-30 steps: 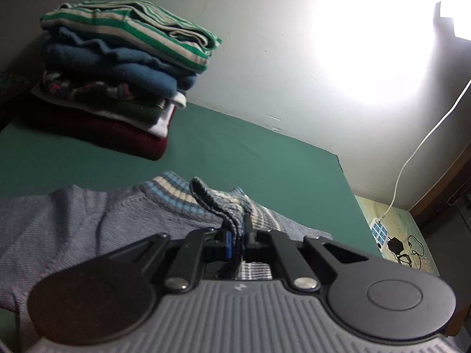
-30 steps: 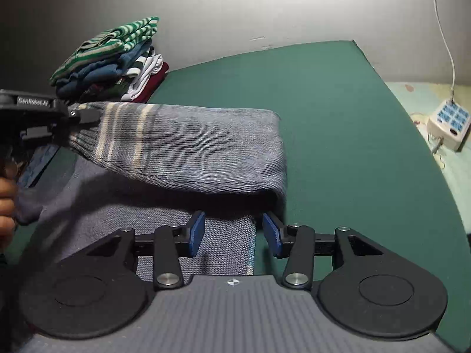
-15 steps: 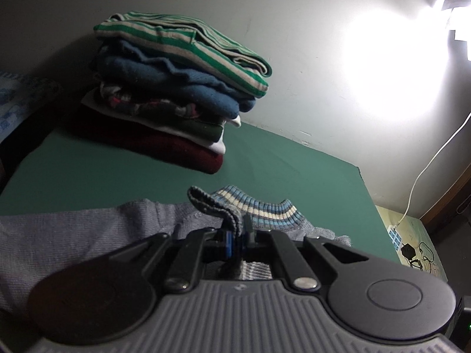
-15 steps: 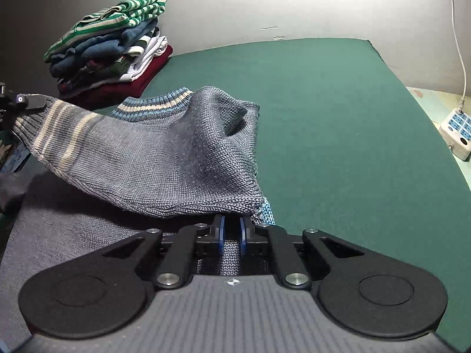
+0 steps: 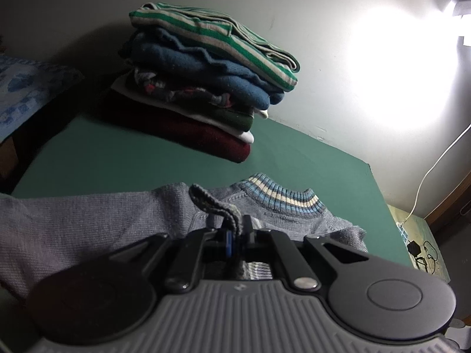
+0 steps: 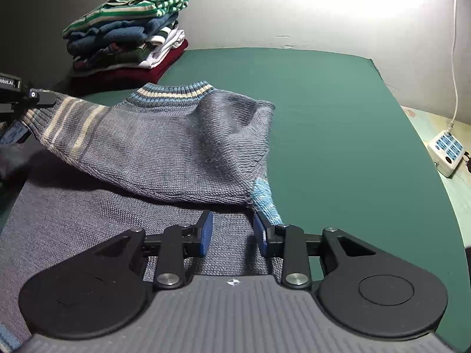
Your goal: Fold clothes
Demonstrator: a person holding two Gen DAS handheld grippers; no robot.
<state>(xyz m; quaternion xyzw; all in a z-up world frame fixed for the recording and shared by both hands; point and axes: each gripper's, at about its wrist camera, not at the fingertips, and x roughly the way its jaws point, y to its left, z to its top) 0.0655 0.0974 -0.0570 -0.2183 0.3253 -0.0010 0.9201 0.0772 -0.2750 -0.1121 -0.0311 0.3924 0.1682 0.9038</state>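
Observation:
A grey-blue knitted sweater (image 6: 164,147) with a blue and cream striped collar (image 6: 173,89) lies on the green table (image 6: 338,111). One sleeve is folded across its body, towards the left. My left gripper (image 5: 237,234) is shut on that sleeve's striped cuff (image 5: 212,206), which it holds a little above the sweater (image 5: 88,220); in the right wrist view it shows at the left edge (image 6: 32,95). My right gripper (image 6: 232,229) is open just above the sweater's body, near the sleeve's fold, with nothing between its blue pads (image 6: 206,231).
A stack of folded clothes (image 6: 126,32), green-striped on top and dark red at the bottom, stands at the table's far left corner by the wall (image 5: 212,88). A white power strip (image 6: 446,150) and cable lie on the floor to the right. A patterned pillow (image 5: 26,94) is at far left.
My right gripper was shut on the sleeve's fold half a second ago; now it is open and has let go. The left gripper carried the cuff further left across the sweater.

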